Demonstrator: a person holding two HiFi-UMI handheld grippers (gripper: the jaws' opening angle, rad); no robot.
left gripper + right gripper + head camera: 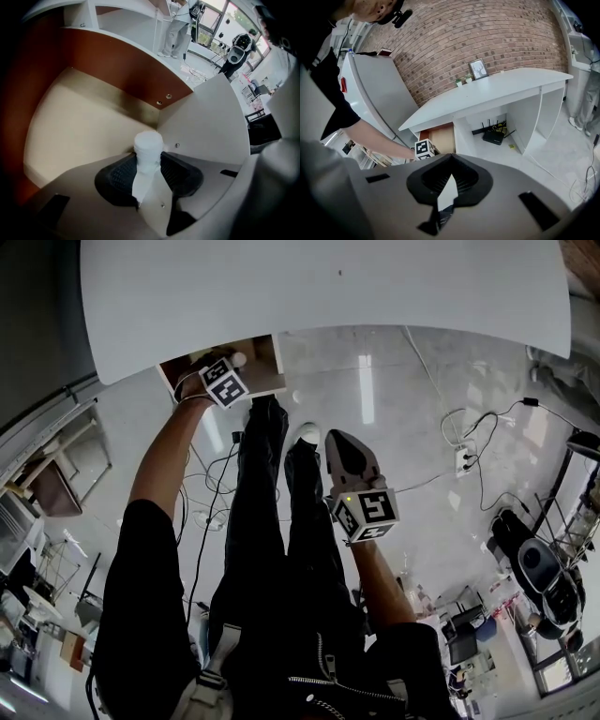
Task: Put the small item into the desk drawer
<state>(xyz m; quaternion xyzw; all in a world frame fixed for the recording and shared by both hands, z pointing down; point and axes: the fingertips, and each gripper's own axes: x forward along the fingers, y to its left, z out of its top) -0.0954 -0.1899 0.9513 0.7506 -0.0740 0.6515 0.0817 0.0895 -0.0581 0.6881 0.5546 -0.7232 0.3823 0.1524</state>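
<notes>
My left claw [149, 165] is clamped on the small white item [148, 143], whose round top stands just above the dark pads. It hangs inside the open drawer [79, 122] under the white counter [328, 287], above the pale drawer floor and near the brown back wall. My right claw [449, 177] is well away by my legs, jaws together with nothing between them, and I judge it has no part in this step. To finish well, I want to lower the left claw until the item is close over the bare floor, away from the back corner, so it does not bounce when released. Then I part the jaws gently, enough for both pads to clear it, and lift straight out without brushing the drawer's edge or the counter's underside. The item looks light and rounded, so a drop from height could send it rolling.
</notes>
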